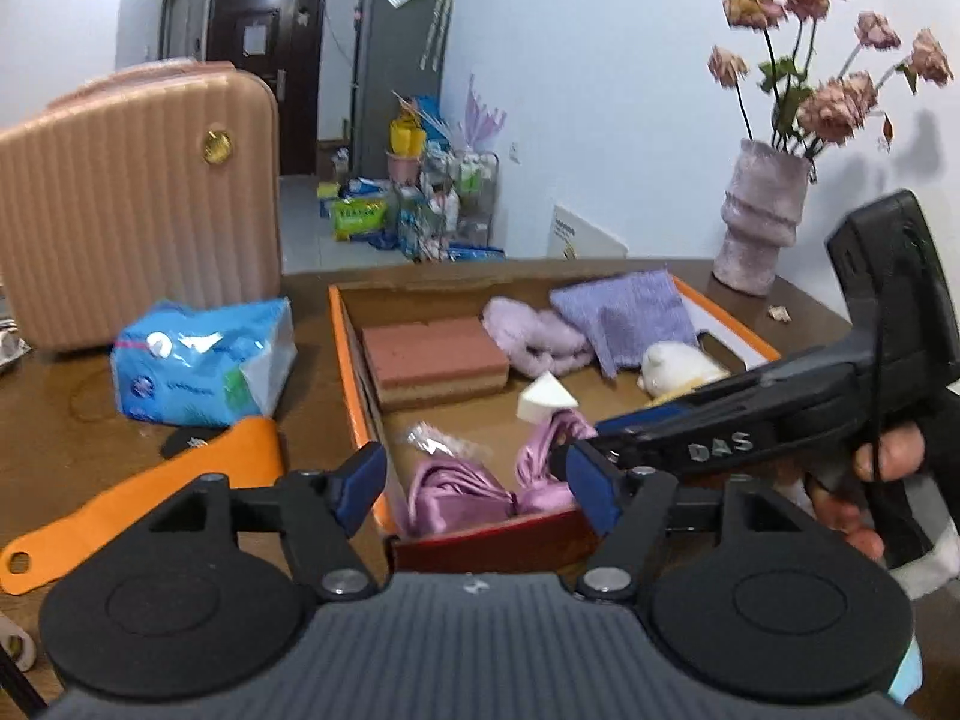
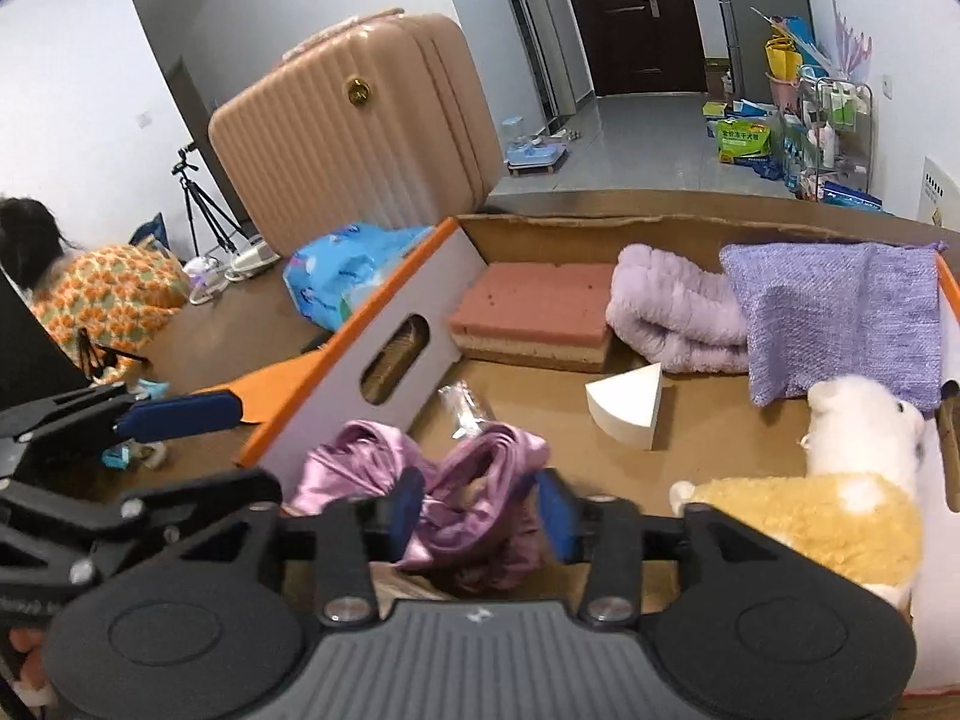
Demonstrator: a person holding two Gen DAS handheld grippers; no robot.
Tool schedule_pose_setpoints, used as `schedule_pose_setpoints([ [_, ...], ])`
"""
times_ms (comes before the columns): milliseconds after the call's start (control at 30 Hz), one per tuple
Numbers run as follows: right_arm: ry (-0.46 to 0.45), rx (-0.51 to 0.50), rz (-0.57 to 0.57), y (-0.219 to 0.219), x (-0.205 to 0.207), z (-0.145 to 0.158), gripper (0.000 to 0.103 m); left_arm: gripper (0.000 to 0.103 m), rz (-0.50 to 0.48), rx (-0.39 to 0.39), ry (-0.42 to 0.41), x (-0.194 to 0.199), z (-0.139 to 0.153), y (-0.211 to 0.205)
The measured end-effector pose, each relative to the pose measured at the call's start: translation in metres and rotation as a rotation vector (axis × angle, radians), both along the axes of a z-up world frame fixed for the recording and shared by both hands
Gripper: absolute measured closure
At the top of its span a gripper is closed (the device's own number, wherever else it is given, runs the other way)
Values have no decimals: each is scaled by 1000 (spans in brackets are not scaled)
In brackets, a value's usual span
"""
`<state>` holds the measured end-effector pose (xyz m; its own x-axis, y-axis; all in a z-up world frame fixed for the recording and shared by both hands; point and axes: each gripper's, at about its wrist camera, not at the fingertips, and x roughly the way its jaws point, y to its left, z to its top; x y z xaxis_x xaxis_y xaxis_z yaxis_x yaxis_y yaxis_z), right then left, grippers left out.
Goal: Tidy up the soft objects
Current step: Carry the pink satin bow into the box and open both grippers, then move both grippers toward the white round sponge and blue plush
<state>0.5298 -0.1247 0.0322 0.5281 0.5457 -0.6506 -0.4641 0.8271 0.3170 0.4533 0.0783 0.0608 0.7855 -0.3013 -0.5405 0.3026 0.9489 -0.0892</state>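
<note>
An orange-rimmed cardboard box [image 1: 348, 360] [image 2: 384, 312] holds a crumpled purple satin cloth [image 1: 444, 498] [image 2: 480, 456] at its near end. My left gripper [image 1: 477, 486] hovers open over that near edge, nothing pressed between its pads. My right gripper [image 2: 480, 513] is open just above the satin cloth, which lies between its blue fingers without being squeezed. Farther in lie a pink and tan sponge [image 2: 534, 300], a lilac fluffy piece [image 2: 666, 306], a purple knit cloth [image 2: 840, 312], a white wedge sponge [image 2: 627, 405] and a white and yellow plush toy [image 2: 840, 480].
A pink ribbed suitcase [image 1: 138, 204] stands at the back left of the brown table, with a blue tissue pack [image 1: 198, 366] and an orange strap [image 1: 150, 492] left of the box. A vase of dried flowers [image 1: 762, 222] stands back right. A person in an orange patterned top [image 2: 102, 300] sits far left.
</note>
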Motion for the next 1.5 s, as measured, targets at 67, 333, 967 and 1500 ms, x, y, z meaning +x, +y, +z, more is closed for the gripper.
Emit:
schedule_pose_setpoints([
  [67,-29,1,-5,-5,-7,13,58,34,15,0,-14,-4,10,2],
  [333,-202,-15,-83,-62,-78,84,48,31,45,19,-119,-66,60,4],
  [967,-540,-83,-278,-143,-261,99,26,16,246,-40,-297,-230,65,-32],
  [1500,-344,-38,-297,-155,-353,-5,27,15,142,-32,-52,-291,-27,-82],
])
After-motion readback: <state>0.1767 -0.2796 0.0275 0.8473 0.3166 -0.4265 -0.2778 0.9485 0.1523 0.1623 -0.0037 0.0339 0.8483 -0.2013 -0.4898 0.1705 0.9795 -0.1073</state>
